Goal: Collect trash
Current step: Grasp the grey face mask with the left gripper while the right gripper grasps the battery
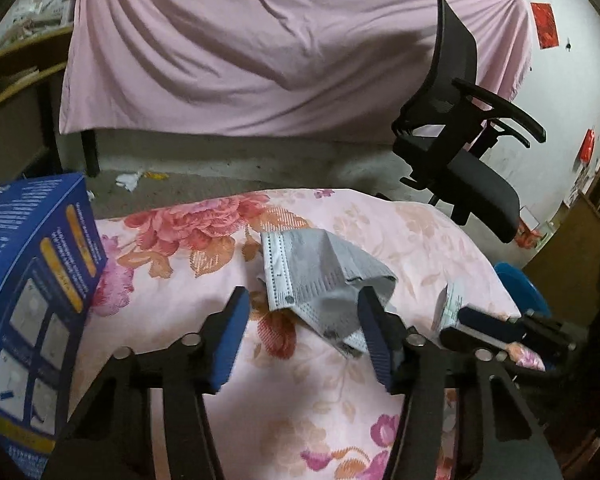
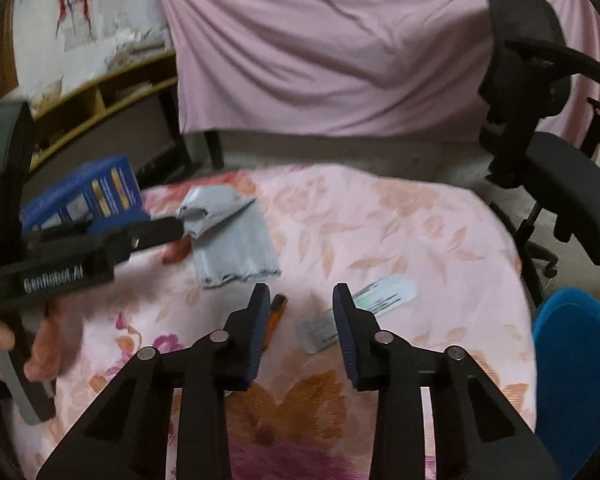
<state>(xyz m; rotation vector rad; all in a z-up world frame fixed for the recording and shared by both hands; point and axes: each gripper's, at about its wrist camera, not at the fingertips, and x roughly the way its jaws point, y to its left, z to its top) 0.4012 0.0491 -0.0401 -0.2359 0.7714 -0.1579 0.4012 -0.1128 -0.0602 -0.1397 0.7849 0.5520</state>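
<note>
1. Work surface: a floral cloth point(image 2: 380, 220) covers the table; its far edge curves across the middle of both views, with bare floor point(image 1: 240, 160) beyond it
2. Left gripper point(image 1: 304, 300): jaws apart. The grey mask point(image 1: 320, 276) lies crumpled on the cloth, its near corner between the two pads; the right pad touches or overlaps the mask edge, the left pad stands clear of it. No clamping is visible
3. Right gripper point(image 2: 302, 300): jaws apart, narrower than the left pair, nothing between the pads. A white wrapper point(image 2: 380, 296) lies flat on the cloth just behind and beside the right pad; whether it touches cannot be told. A small orange item point(image 2: 278, 304) lies just beside the left pad
4. In the right wrist view the left gripper reaches in from the left, tips at the mask, with a hand point(image 2: 44, 344) on its grip
5. Left margin: a blue box point(image 1: 36, 280) stands on the cloth close beside the left gripper
6. Right margin: a blue bin point(image 2: 576, 364) sits below the right table edge; an office chair point(image 1: 472, 160) stands on the floor past the far right corner
7. Open room: the cloth centre between the mask and the wrapper, and the far right part of the cloth
8. Background: a pink sheet point(image 1: 280, 48) hangs beyond the floor, its lower edge above floor level
</note>
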